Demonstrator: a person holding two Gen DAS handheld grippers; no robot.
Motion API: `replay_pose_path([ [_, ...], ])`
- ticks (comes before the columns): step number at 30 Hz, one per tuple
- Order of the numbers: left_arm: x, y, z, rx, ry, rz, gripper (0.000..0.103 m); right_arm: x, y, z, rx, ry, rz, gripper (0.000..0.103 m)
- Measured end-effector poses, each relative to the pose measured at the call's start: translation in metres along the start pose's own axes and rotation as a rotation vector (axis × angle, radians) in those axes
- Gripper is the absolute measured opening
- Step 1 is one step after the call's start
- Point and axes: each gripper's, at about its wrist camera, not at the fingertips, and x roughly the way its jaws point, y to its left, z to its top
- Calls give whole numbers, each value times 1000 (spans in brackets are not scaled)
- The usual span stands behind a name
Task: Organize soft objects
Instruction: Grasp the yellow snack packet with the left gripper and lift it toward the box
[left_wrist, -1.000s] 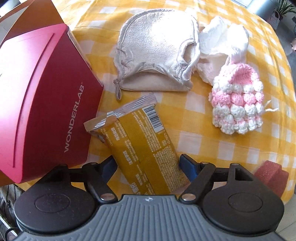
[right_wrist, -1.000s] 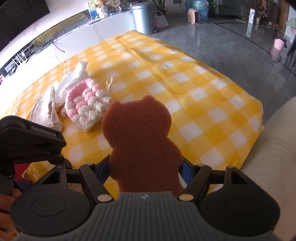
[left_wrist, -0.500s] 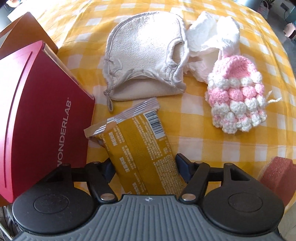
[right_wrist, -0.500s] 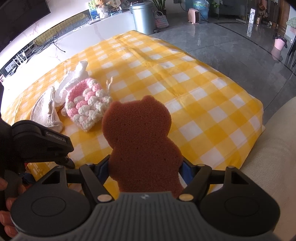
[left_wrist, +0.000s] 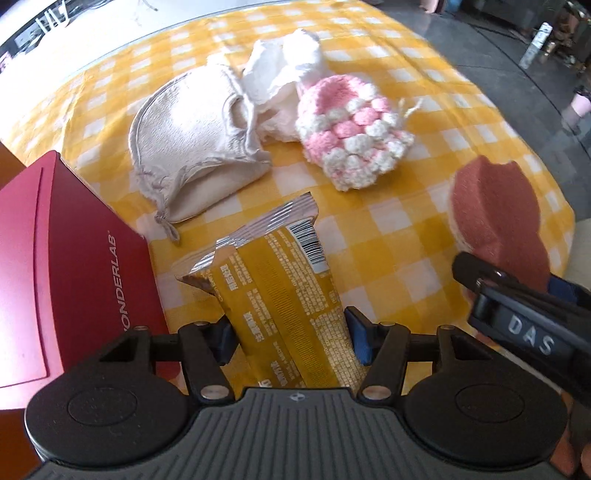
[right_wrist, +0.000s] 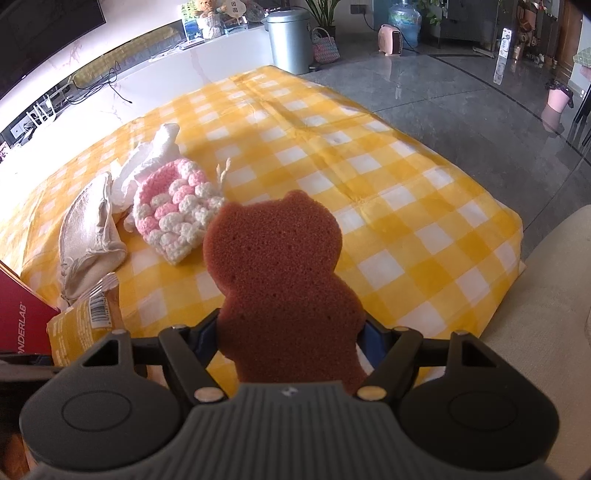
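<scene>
- Closing in since a second ago, left gripper (left_wrist: 290, 334) jaws now pinch the snack packet (left_wrist: 280, 295).
- Right gripper (right_wrist: 290, 341) jaws clamp the bear sponge (right_wrist: 277, 280).
- Risk: the slick packet could slide out, since only its bottom end is pinched.

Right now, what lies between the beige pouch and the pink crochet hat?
Crumpled white cloth touches both beige pouch and pink crochet hat; the left wrist view shows it.

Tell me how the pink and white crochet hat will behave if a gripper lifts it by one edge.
The crochet hat will probably sag and fold: it already lies slumped on the tablecloth. Its open bobble knit looks light for its size. The bumpy yarn should grip rather than slip, though the loose tail could snag.
</scene>
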Motion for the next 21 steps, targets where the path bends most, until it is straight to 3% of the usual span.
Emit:
replay_pose_path([
  [6,-47,8,-18,67,-130,-106,67,-14,-3,2,13,-49,43,73],
  [11,-79,24,-33,26,-249,-231,67,-24,-2,4,29,-83,111,73],
  [15,-97,28,-48,42,-362,-245,67,-34,1,4,32,-114,186,73],
  [21,-120,45,-63,3,-457,-286,68,-51,6,5,44,-164,267,73],
])
